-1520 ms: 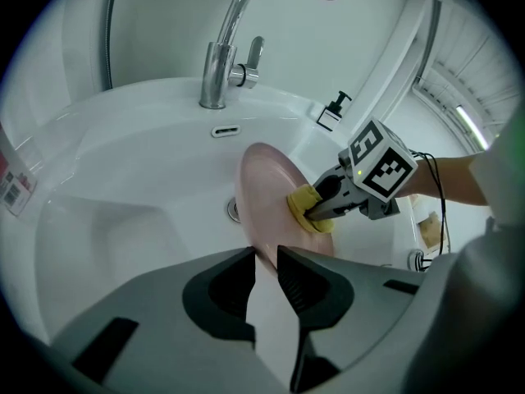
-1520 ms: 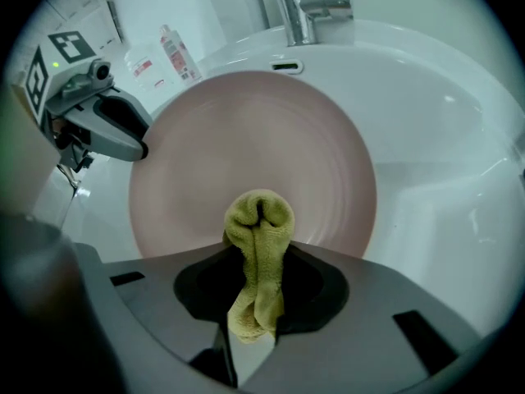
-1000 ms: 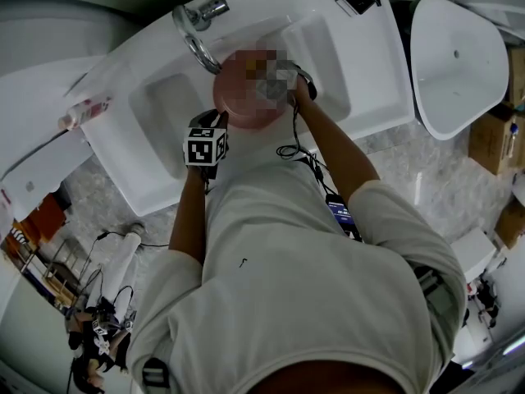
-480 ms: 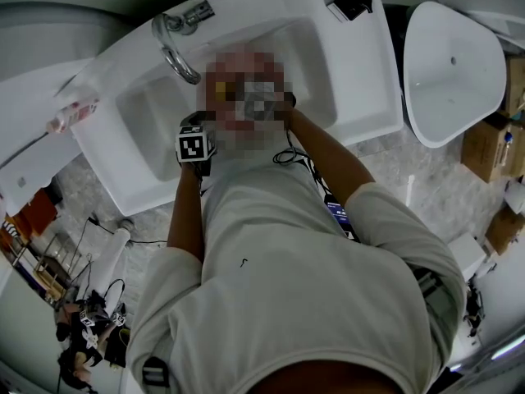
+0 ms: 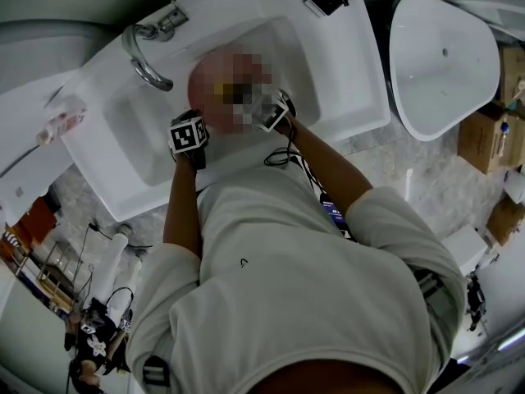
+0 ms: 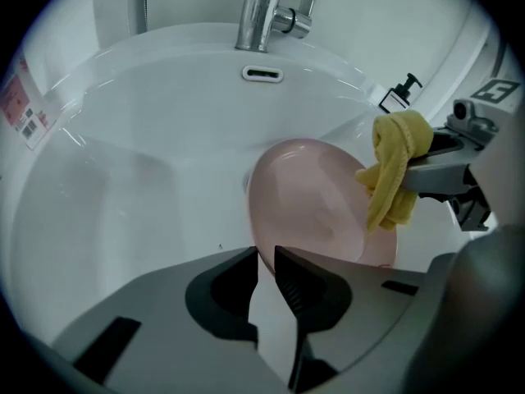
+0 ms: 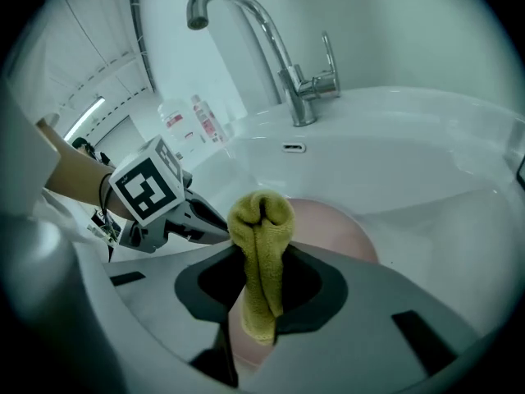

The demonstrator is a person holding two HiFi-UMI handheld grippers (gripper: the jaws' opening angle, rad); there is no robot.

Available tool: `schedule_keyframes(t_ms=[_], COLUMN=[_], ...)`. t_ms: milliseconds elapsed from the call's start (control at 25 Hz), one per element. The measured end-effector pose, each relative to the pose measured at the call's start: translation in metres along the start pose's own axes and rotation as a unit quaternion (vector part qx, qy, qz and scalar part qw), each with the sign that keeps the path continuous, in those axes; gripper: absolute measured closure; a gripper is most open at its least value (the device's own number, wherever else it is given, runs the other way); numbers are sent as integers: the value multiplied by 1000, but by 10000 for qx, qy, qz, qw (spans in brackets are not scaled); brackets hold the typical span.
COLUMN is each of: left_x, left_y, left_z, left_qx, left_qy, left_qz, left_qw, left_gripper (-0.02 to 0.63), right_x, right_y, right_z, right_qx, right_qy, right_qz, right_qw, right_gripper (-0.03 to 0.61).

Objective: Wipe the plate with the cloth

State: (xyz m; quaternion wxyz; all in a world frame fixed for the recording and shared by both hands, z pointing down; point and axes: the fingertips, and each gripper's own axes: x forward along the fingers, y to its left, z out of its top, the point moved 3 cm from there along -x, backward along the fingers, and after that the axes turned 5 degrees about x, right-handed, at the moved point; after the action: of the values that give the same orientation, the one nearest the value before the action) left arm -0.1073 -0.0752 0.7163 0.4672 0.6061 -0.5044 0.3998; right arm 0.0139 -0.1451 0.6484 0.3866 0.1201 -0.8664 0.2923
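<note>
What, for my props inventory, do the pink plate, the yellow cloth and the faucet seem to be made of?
Plate: pink, smooth and softly glossy, with no pattern. It is likely plastic or melamine, though glazed ceramic is possible.
Cloth: yellow, with a fuzzy pile, and it folds limply. It looks like terry or microfibre fabric.
Faucet: mirror-bright and reflective, so probably chromed metal.

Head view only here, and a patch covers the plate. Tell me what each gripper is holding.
Observer: The left gripper is shut on the pink plate at its lower rim, holding it tilted up over the sink.
Operator: Now the right one.
Observer: The right gripper is shut on a folded yellow cloth.
Operator: Report whether cloth meets plate.
Observer: In the left gripper view the cloth appears to lie against the plate's face near its right rim.
</note>
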Motion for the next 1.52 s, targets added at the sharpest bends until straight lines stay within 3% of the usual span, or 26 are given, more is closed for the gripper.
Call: schedule_keyframes(t_ms=[240, 440, 600, 760, 960, 1120, 1280, 1520], left_x=[5, -22, -62, -106, -168, -195, -207, -249], left_y=[4, 5, -4, -23, -47, -57, -69, -81], left_z=[-2, 4, -4, 1, -5, -24, -47, -44], left_qx=[118, 74, 348, 442, 565, 296, 46, 138], left_qy=[73, -437, -871, -1780, -2653, -3116, -3292, -3756], left_qz=[221, 212, 173, -102, -464, -659, -832, -590], left_qw=[9997, 9988, 9954, 9830, 9614, 9475, 9406, 9248], left_gripper=[528, 508, 519, 581, 588, 589, 589, 589], right_x=[-23, -44, -62, -76, -94, -113, -133, -166], right_y=[0, 16, 37, 64, 106, 129, 143, 152], right_z=[0, 5, 12, 17, 2, -12, -26, -19], right_qx=[184, 213, 517, 628, 693, 793, 729, 535], right_qy=[-332, -725, -1138, -1544, -1804, -1985, -2079, -2352], right_qz=[-392, -966, -1516, -1826, -2051, -2186, -2349, -2372], right_qw=[9985, 9924, 9805, 9690, 9595, 9521, 9467, 9410], right_gripper=[491, 492, 492, 492, 492, 492, 492, 492])
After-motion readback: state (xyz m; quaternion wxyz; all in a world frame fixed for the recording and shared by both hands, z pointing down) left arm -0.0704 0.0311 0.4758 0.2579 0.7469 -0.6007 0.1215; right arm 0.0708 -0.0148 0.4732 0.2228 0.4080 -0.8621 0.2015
